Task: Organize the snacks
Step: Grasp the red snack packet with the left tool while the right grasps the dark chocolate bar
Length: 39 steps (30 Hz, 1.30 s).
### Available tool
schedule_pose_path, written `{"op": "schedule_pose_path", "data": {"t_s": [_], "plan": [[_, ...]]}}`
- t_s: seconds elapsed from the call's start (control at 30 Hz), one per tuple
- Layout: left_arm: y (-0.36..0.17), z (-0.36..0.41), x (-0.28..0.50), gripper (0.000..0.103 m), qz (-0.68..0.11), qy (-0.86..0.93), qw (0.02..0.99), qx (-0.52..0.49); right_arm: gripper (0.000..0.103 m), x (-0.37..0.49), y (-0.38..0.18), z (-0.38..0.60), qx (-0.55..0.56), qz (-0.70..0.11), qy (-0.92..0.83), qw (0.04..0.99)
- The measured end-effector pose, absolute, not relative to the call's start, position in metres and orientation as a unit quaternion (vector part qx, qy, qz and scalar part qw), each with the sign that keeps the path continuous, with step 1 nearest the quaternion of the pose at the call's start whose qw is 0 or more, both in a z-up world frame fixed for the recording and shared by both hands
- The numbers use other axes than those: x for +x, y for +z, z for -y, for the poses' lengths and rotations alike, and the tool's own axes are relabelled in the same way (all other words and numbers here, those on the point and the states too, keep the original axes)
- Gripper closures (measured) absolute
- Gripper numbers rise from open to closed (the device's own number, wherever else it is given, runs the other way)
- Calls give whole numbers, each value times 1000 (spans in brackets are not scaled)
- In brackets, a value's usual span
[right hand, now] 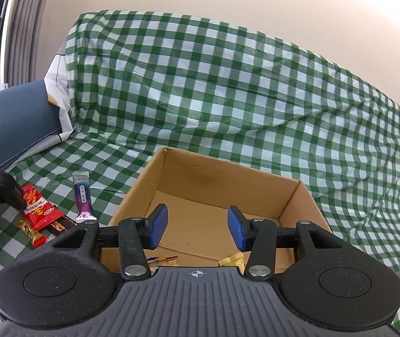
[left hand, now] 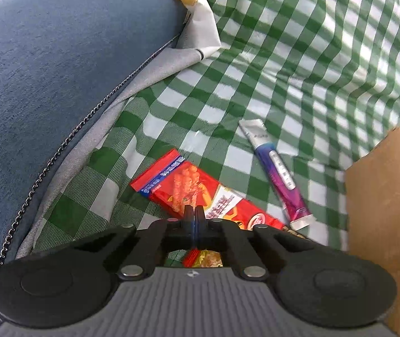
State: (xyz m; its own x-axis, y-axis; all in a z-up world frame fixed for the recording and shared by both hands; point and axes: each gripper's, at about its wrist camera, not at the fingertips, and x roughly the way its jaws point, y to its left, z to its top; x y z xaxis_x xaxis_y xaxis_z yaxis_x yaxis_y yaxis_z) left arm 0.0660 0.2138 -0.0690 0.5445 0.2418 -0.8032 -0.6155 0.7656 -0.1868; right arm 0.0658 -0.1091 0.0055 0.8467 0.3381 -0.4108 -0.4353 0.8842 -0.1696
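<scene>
Left gripper jaws together over red snack pack, print unreadable. Right gripper jaws apart, empty, above cardboard box.

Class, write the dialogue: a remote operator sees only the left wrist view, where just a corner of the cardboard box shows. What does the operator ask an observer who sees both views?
Operator: I only see the box's outer corner. Is anything inside it?
Observer: Yes. The cardboard box is open at the top, and a yellow wrapper and a striped wrapper lie on its floor by the near wall.
Operator: Where is the right gripper?
Observer: The right gripper hangs over the box's near edge, jaws open, with nothing between them.
</scene>
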Motion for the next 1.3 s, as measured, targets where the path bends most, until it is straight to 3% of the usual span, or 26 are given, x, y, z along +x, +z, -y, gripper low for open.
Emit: {"op": "schedule_pose_path", "data": {"t_s": [0.2, 0.43, 0.5, 0.63, 0.93, 1.0, 1.07, 1.1, 1.3], "plan": [[-56, -234, 52, 103, -382, 167, 849, -324, 53, 56, 2, 93, -156, -169, 221, 948], [-60, -248, 49, 102, -399, 146, 832, -357, 54, 28, 3, 73, -207, -122, 274, 931], [-72, -255, 47, 94, -405, 151, 809, -398, 54, 25, 3, 60, -224, -133, 287, 922], [-76, -262, 49, 66, -404, 169, 796, -417, 54, 25, 8, 18, -229, -194, 315, 901], [-92, -290, 42, 65, -388, 183, 754, -498, 53, 63, -14, -93, -266, -320, 317, 852], [-92, -293, 44, 65, -387, 183, 752, -501, 48, 79, -28, -108, -276, -356, 313, 836], [-92, -296, 46, 65, -387, 180, 752, -502, 28, 91, -42, -116, -286, -387, 316, 817], [-92, -296, 48, 65, -389, 180, 752, -501, 24, 96, -49, -120, -297, -399, 317, 807], [-98, -300, 52, 55, -392, 179, 740, -517, 22, 125, -73, -132, -318, -443, 320, 775]]}}
